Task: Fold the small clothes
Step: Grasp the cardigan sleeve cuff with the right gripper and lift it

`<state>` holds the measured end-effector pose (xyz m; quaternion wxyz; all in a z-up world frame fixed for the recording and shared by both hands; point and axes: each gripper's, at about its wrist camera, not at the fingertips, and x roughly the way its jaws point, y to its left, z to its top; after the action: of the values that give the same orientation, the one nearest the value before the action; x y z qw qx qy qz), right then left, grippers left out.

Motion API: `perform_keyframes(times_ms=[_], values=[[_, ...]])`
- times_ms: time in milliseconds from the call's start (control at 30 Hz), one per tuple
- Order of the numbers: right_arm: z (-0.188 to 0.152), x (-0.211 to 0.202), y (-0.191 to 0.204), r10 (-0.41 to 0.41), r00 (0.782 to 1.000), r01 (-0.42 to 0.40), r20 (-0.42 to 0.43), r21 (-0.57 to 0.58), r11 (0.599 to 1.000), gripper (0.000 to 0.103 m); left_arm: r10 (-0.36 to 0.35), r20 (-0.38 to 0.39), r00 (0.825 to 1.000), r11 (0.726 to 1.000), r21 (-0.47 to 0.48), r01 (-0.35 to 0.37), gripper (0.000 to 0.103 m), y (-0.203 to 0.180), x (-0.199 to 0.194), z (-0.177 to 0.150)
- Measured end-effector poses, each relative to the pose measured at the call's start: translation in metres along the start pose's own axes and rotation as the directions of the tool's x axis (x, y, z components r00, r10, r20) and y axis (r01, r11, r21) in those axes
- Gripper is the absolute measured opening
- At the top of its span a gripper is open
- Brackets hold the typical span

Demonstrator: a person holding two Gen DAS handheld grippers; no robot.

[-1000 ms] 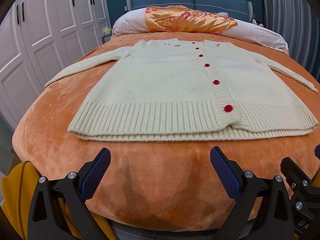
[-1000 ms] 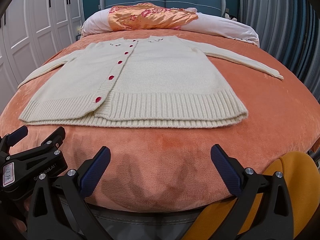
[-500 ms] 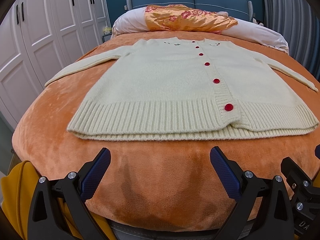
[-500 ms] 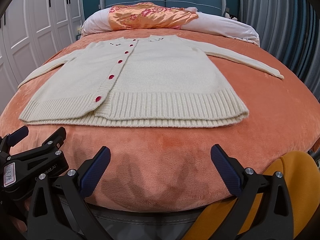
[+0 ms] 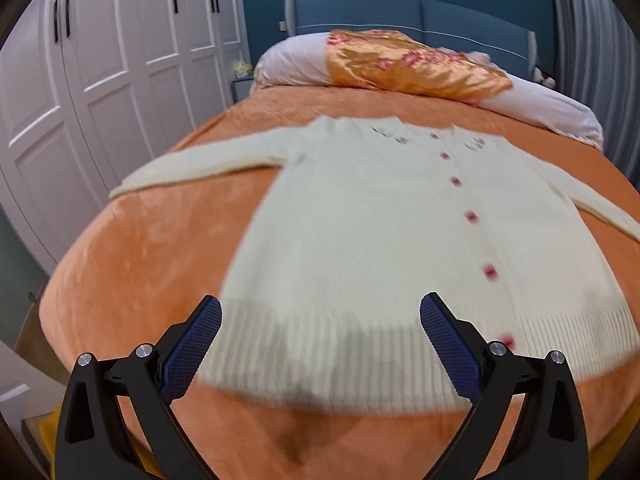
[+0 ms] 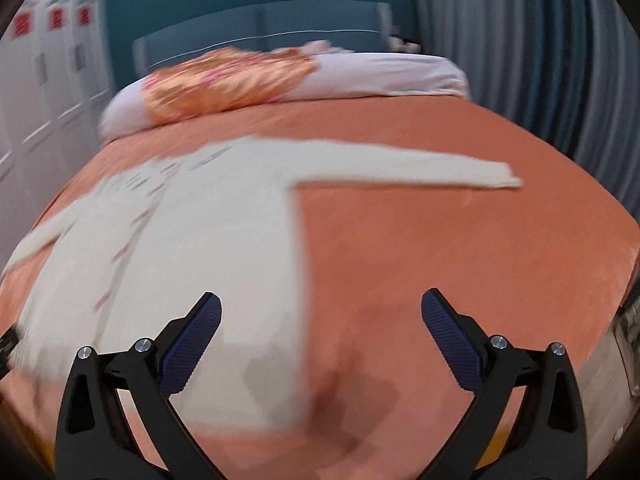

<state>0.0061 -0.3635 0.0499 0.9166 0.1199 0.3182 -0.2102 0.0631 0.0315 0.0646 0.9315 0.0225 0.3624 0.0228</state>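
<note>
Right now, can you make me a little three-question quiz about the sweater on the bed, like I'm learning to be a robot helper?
1. True or false: the cream cardigan lies spread flat on the orange blanket.
2. What colour are the cardigan's buttons?
3. Is the left gripper A) shut on the hem, B) open and holding nothing, or C) out of sight?

Key
1. True; both sleeves are stretched out sideways.
2. Red.
3. B. The right gripper is open and holding nothing too.

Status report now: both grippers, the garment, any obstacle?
Left gripper open, right gripper open, both empty. Cream knitted cardigan with red buttons flat, unfolded on orange plush bedspread. Nothing in the way.
</note>
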Motion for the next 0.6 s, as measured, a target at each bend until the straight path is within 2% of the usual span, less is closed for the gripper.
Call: perform_keyframes(times_ms=[67, 167, 367, 433, 533, 567, 600], values=[[0.028, 0.031, -0.037, -0.042, 0.999, 0.043, -0.01, 0.078, 0.996, 0.098, 0.014, 0.007, 1.0, 1.0, -0.008, -0.013, 0.098, -0.001, 0.011, 0.018], [0.06, 0.08, -0.094, -0.082, 0.995, 0.091, -0.049, 0.228, 0.969, 0.098, 0.032, 0.017, 0.999, 0.999, -0.018, -0.032, 0.098, -0.003, 0.028, 0.04], [0.086, 0.15, -0.173, -0.132, 0.986, 0.164, -0.105, 0.423, 0.891, 0.096, 0.077, 0.008, 0.997, 0.997, -0.015, -0.077, 0.098, -0.016, 0.072, 0.074], [0.088, 0.168, -0.19, -0.137, 0.982, 0.183, -0.13, 0.463, 0.867, 0.087, 0.081, -0.006, 0.997, 0.996, -0.023, -0.081, 0.098, -0.018, 0.084, 0.08], [0.087, 0.195, -0.211, -0.097, 0.981, 0.174, -0.167, 0.542, 0.822, 0.07, 0.084, -0.025, 0.996, 0.996, -0.038, -0.085, 0.098, -0.023, 0.104, 0.086], [0.087, 0.198, -0.216, -0.103, 0.982, 0.174, -0.156, 0.563, 0.808, 0.068, 0.085, -0.03, 0.996, 0.996, -0.039, -0.086, 0.098, -0.024, 0.11, 0.088], [0.089, 0.2, -0.218, -0.11, 0.984, 0.17, -0.138, 0.575, 0.8, 0.062, 0.084, -0.035, 0.996, 0.996, -0.039, -0.086, 0.098, -0.024, 0.115, 0.089]])
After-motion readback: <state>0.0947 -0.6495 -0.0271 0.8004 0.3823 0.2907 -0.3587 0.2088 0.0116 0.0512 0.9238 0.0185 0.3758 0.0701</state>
